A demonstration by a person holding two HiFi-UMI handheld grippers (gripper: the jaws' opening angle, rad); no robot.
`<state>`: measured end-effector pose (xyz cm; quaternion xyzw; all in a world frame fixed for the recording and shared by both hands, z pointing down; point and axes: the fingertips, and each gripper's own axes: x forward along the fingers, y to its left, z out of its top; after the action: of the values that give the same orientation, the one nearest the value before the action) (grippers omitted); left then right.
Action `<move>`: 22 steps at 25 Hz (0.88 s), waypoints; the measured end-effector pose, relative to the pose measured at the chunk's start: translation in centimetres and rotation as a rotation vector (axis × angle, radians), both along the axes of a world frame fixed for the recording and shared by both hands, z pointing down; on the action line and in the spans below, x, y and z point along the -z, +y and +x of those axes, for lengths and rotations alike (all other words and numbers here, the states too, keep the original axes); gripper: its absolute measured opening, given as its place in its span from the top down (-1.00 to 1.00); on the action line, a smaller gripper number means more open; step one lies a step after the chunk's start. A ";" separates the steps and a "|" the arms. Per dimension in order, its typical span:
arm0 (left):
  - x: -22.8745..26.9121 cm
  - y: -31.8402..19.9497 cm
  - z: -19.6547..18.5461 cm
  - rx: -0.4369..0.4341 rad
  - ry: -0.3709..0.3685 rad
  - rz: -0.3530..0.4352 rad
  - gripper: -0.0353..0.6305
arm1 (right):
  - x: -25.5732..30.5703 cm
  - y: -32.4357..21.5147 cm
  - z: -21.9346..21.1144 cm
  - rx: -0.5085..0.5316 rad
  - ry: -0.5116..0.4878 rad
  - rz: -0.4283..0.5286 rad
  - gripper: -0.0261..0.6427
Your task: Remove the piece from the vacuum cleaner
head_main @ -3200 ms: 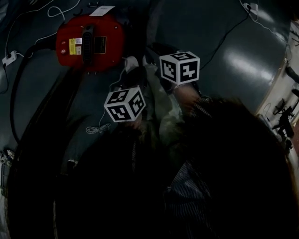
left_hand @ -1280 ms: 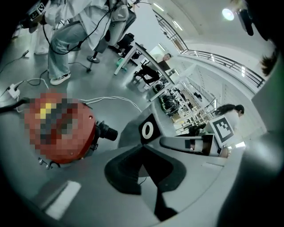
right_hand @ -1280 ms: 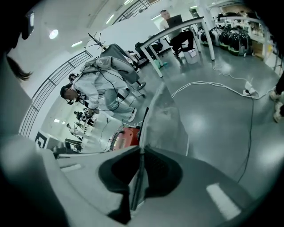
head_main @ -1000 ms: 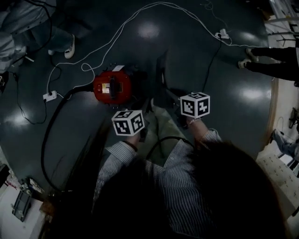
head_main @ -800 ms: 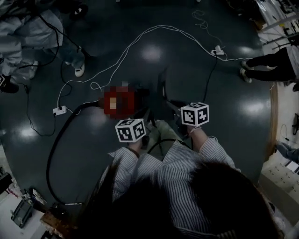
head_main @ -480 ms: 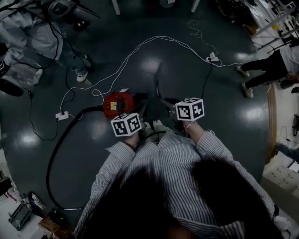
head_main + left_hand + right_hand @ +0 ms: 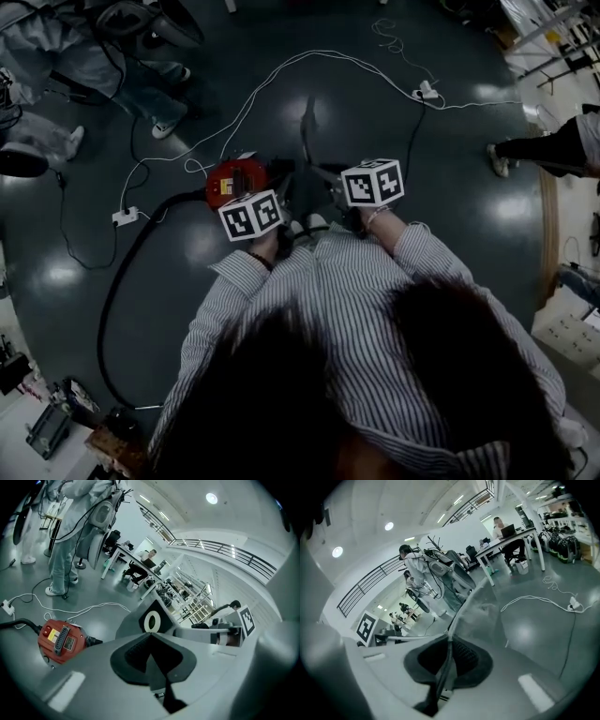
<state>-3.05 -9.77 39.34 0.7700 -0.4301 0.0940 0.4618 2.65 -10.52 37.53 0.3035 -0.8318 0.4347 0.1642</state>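
The red vacuum cleaner sits on the dark floor, also visible low at the left of the left gripper view. Both grippers are held up in front of the person, above and to the right of the cleaner. A grey piece with a black panel and a white ring runs out from my left gripper, which is shut on it. My right gripper is shut on the same pale piece, seen edge-on. In the head view the piece is mostly hidden between the two marker cubes.
A black hose curves from the cleaner across the floor at the left. White cables and power strips lie on the floor beyond. People stand at the top left and right. Desks stand further off.
The head view has risen well above the floor, so the cleaner looks smaller and farther off. Both grippers have come up with the piece, away from the red cleaner.
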 end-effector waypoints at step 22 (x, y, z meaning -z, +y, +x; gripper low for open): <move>0.1 -0.3 0.2 -0.029 0.000 -0.001 0.88 | 0.5 0.2 -0.6 0.032 0.025 0.026 0.85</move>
<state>-2.84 -10.07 39.24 0.7758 -0.4190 0.1010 0.4609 2.07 -10.35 37.07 0.2977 -0.8401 0.4173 0.1775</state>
